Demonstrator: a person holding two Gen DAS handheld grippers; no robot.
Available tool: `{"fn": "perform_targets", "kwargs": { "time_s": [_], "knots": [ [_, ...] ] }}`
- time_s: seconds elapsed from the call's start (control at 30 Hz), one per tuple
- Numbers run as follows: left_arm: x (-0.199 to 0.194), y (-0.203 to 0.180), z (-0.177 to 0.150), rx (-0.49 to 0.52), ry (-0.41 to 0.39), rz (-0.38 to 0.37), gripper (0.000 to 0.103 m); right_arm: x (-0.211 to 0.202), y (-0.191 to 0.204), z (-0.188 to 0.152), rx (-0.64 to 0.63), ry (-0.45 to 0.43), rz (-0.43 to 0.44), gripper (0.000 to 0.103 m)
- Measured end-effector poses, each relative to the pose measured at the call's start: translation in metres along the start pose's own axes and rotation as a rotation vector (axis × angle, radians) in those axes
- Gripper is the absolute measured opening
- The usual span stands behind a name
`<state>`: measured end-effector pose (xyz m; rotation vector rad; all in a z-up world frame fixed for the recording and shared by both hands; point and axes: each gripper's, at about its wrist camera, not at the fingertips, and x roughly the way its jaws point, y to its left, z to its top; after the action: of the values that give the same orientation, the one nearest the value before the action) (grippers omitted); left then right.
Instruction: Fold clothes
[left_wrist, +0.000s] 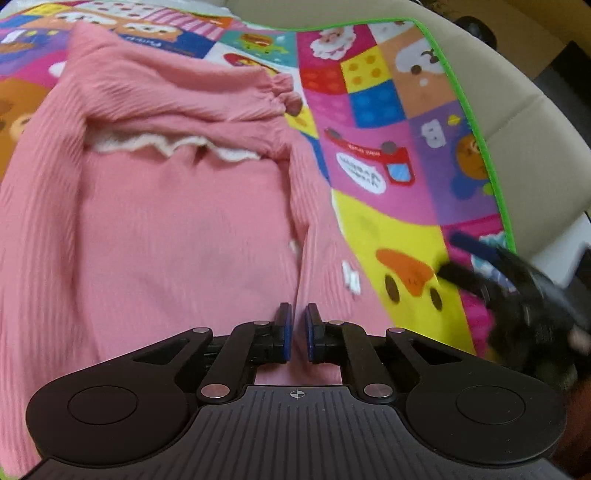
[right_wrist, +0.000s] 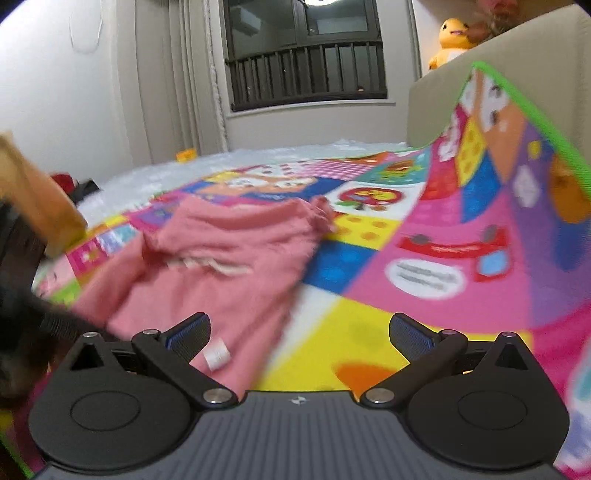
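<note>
**Pink ribbed top lying partly folded on the play mat**

Pink ribbed knit, soft and limp: that's the top, spread on the bright patchwork play mat, w/ one sleeve laid across the chest so its gathered cuff ends near the right edge of the body. A cream lace trim shows under that sleeve. A long crease or lapped edge runs down the right side of the body toward the left gripper.

Left gripper: jaws nearly together, narrow gap, sitting right at the fabric crease. Looks like it pinches a ridge of the cloth, but the view is blurred and I can't tell for sure. Right gripper: jaws spread wide, nothing between them, low over the mat beside the top's hem, close to a small white label.

Handling, as a guess:
- Light, no stiffness; it'll sag and drape from any one grip point, so two spread grips hold an edge straighter than one.
- Ribbed knit stretches, so pull gently or the fold line skews.
- Cloth isn't slippery on the pads; mat surface looks smooth, so the top may slide when dragged.
- Best holds: hem corners, side seam, shoulder. Avoid the lace trim and the gathered cuff, prob. the most delicate bits.

Mat's green-edged side is propped up against a beige sofa on the right.
</note>
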<state>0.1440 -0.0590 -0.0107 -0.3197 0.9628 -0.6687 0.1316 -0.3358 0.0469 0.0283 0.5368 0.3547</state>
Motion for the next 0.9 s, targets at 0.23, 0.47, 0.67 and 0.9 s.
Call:
{"fn": "perform_targets", "kwargs": {
  "time_s": [0.23, 0.47, 0.67, 0.9],
  "knots": [
    [-0.035, 0.000, -0.008, 0.022, -0.061, -0.032, 0.021, 0.081, 0.033, -0.005, -0.195, 0.197, -0.070, 0.103],
    [-0.098, 0.005, -0.004, 0.129, -0.237, 0.142, 0.054, 0.052, 0.045, -0.008, -0.296, 0.189, -0.058, 0.103],
    [-0.091, 0.022, -0.016, 0.153, -0.251, 0.412, 0.062, 0.028, 0.057, -0.033, -0.341, 0.209, -0.021, 0.103],
    [-0.061, -0.005, -0.042, 0.331, -0.146, 0.286, 0.073, 0.024, 0.061, -0.031, -0.369, 0.239, -0.013, 0.103]
  ]
}}
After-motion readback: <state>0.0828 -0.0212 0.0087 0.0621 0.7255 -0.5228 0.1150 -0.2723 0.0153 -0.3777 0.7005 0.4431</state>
